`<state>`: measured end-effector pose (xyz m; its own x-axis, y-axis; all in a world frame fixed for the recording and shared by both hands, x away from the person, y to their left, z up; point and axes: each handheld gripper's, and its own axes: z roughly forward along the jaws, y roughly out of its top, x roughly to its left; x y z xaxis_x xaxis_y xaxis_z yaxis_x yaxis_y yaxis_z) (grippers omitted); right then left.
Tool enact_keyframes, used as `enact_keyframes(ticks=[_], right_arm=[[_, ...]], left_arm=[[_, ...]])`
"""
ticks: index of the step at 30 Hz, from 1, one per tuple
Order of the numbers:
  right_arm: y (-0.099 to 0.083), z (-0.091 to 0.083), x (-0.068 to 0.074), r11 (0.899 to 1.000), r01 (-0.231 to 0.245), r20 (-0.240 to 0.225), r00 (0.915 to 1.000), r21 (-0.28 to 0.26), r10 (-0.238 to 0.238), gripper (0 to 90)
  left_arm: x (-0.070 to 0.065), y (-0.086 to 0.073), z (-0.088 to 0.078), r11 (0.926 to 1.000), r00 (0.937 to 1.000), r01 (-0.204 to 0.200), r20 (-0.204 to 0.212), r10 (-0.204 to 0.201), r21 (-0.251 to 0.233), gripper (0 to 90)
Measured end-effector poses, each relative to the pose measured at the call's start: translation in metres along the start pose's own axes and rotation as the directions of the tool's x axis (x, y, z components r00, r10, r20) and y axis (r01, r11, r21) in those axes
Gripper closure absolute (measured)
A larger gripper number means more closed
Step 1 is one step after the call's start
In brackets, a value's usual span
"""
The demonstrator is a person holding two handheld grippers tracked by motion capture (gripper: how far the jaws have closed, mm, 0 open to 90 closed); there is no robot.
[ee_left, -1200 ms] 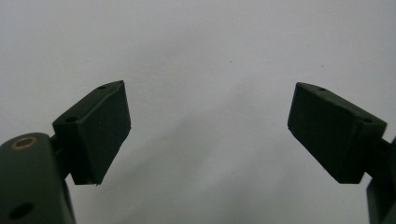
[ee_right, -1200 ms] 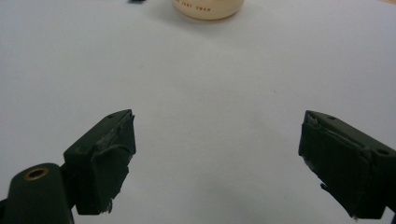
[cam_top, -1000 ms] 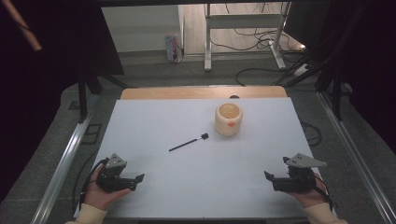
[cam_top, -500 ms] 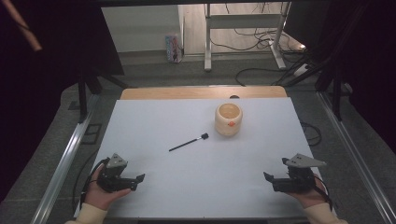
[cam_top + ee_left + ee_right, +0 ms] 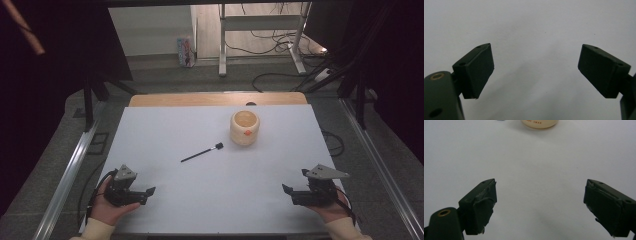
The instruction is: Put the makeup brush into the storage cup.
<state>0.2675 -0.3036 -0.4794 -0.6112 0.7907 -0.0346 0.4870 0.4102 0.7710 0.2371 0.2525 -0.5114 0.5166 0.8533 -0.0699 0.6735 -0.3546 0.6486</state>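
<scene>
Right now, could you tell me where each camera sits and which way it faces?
High view: above the person's side, looking forward and down on the table; both hands, left gripper, right gripper.
Left gripper view: on that gripper, facing bare table between open jaws.
Right gripper view: on that gripper, facing the cup; jaws open.
Shared: the cup, high and right gripper views.

Cream sleeves (image 5: 97, 231), black hand-held grippers (image 5: 131, 190)

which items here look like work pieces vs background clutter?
Likely work pieces, on the white table: cream cup, black brush, lying apart.
Background: floor cables, desk frame, small carton.
</scene>
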Motion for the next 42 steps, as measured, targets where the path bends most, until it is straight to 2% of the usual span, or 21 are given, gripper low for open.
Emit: enact_keyframes(ticks=[10, 14, 21, 31, 42], right_arm=[[0.0, 0.001, -0.002, 1.0, -0.007, -0.003, 1.0, -0.003, 0.007, 11.5], [0.0, 0.0, -0.002, 1.0, -0.01, -0.005, 0.9999, -0.01, 0.009, 11.7], [0.001, 0.001, -0.002, 1.0, -0.006, -0.02, 0.9998, -0.014, 0.006, 12.0], [0.001, 0.001, -0.002, 1.0, -0.008, -0.017, 0.9998, -0.012, 0.008, 12.4], [0.0, 0.001, -0.003, 1.0, -0.015, -0.015, 0.9998, 0.001, 0.015, 12.4]], left_arm=[[-0.002, 0.002, -0.003, 0.9999, 0.9999, -0.011, 0.004, 0.011, 0.001, 14.9], [-0.005, 0.009, -0.005, 0.9997, 0.9997, -0.022, 0.008, 0.022, 0.007, 15.6], [-0.011, 0.022, -0.003, 0.9967, 0.9976, -0.069, 0.007, 0.069, 0.042, 16.8], [-0.013, 0.042, -0.007, 0.9927, 0.9934, -0.114, 0.011, 0.114, 0.038, 18.1], [-0.012, 0.054, 0.001, 0.9896, 0.9907, -0.134, 0.033, 0.132, 0.053, 18.5]])
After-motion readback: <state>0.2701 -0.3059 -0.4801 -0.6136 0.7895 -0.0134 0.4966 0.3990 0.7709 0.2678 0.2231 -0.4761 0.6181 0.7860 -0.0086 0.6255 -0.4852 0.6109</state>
